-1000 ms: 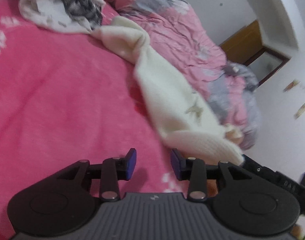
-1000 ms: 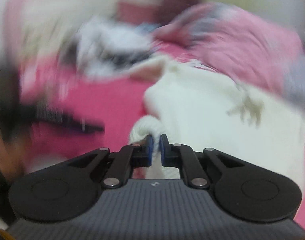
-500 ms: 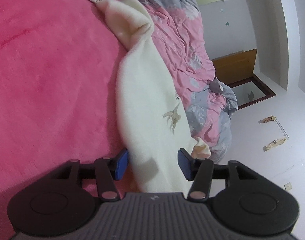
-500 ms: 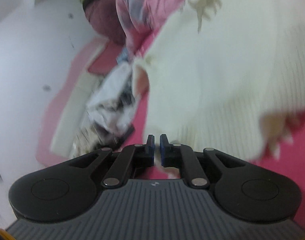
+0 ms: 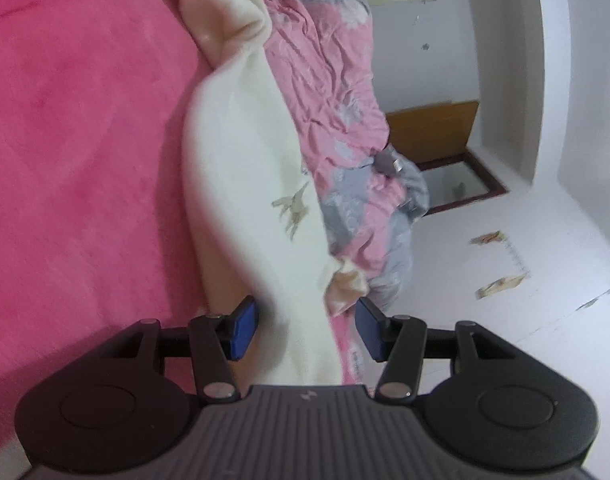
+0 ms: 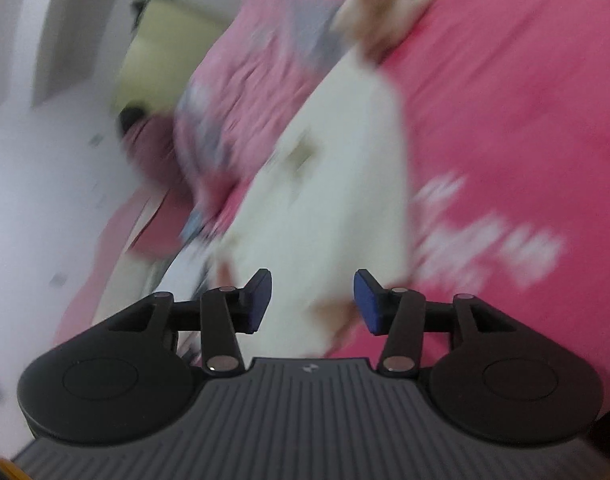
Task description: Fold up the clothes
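Since half a second ago the right gripper (image 6: 312, 303) has let go: its jaws, then pinched together, now stand wide apart with the near end of the cream sweater (image 5: 249, 184) between them but not gripped. That garment lies stretched in a long narrow strip on the pink blanket (image 5: 85, 140), running from the near edge of the bed away toward the far end, where a bunched sleeve or collar rises in a fold; a small embroidered deer shows on its right half. In the left view the left gripper (image 5: 305, 330) is likewise spread open, straddling the sweater's near hem, its blue pads (image 5: 244, 328) just beside the cloth without clamping it, much as they were before, only slightly closer in. As a judgement, folding has barely begun: the sweater looks laid out lengthwise, perhaps doubled once, and no tidy stack is visible. To the right of it lies a rumpled pink-and-grey quilt (image 5: 337, 92), and beyond that the white wall (image 5: 505, 40). The right view is heavily blurred, so finer detail there cannot be told.
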`<action>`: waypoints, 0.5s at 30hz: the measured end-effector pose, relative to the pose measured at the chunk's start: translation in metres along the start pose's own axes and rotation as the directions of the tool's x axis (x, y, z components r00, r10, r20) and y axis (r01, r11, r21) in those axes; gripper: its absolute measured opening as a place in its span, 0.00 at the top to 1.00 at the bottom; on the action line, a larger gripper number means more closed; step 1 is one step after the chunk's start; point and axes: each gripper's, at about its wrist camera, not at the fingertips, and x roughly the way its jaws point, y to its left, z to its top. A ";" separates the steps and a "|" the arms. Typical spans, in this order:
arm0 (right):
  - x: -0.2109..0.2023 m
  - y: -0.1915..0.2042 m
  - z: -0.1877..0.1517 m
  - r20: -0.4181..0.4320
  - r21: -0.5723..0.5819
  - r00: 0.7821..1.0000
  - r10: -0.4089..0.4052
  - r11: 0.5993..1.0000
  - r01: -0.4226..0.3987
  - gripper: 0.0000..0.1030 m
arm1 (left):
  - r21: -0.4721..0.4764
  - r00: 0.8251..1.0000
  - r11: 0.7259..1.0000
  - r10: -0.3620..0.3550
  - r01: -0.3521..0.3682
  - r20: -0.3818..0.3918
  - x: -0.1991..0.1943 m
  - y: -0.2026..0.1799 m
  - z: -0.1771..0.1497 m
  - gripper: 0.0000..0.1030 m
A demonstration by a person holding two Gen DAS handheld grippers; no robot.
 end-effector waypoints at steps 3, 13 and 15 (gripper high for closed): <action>0.017 -0.015 0.014 0.035 -0.003 0.996 -0.079 0.997 0.079 0.55 | 0.054 0.998 0.997 0.059 -0.059 -0.006 0.006 -0.008 -0.006 0.49; 0.068 -0.025 0.028 -0.039 -0.104 0.994 -0.105 0.990 0.100 0.83 | 0.134 0.976 0.967 0.214 -0.217 0.034 0.006 -0.010 -0.015 0.80; 0.061 -0.024 0.028 -0.036 -0.110 0.995 -0.097 0.990 0.092 0.92 | 0.146 0.973 0.962 0.227 -0.230 0.039 0.003 -0.011 -0.015 0.82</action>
